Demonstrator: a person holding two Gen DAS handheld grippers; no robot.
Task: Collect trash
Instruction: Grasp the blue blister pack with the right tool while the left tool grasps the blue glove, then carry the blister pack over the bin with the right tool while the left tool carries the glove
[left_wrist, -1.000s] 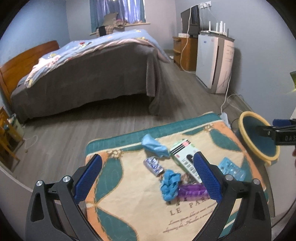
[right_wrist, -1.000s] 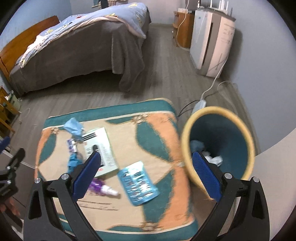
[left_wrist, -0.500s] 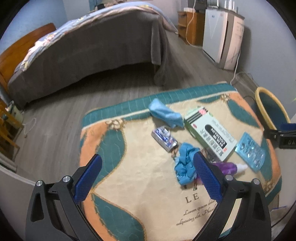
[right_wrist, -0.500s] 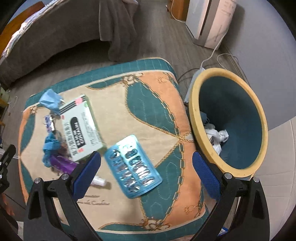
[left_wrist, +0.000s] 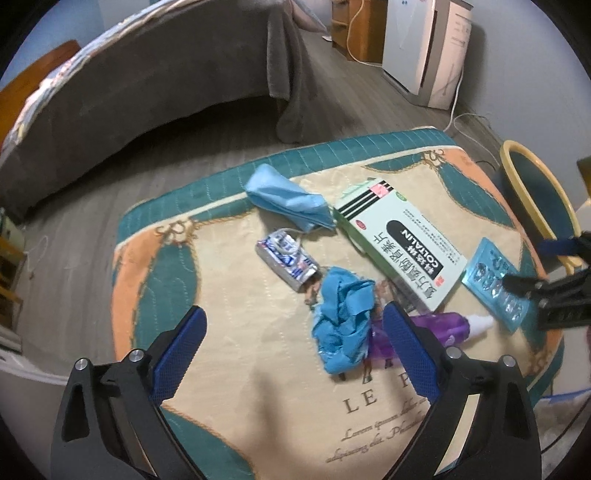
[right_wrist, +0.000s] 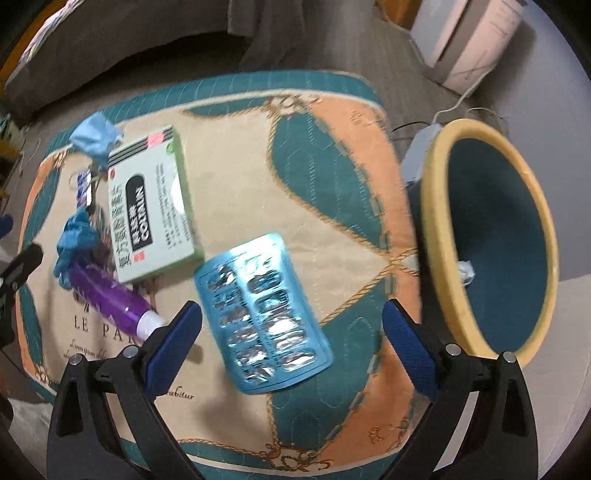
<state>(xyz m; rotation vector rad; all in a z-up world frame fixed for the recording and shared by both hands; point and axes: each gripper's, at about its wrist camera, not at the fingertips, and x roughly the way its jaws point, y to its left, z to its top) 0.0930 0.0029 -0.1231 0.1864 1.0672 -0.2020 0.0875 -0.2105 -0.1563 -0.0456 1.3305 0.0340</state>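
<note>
Trash on rug (right_wrist: 332, 155), beside bin (right_wrist: 436, 206): blister pack (right_wrist: 264, 314) nearest bin; medicine box (right_wrist: 151, 206), purple bottle (right_wrist: 110, 291) farther. Right gripper (right_wrist: 291, 332), left gripper (left_wrist: 293, 338): wide open, empty. Risk: flat pack slipping from pinch.

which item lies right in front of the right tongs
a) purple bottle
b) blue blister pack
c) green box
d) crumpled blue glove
b: in the right wrist view the blister pack lies between the open right tongs, with the purple bottle and green box off to the left.
</note>
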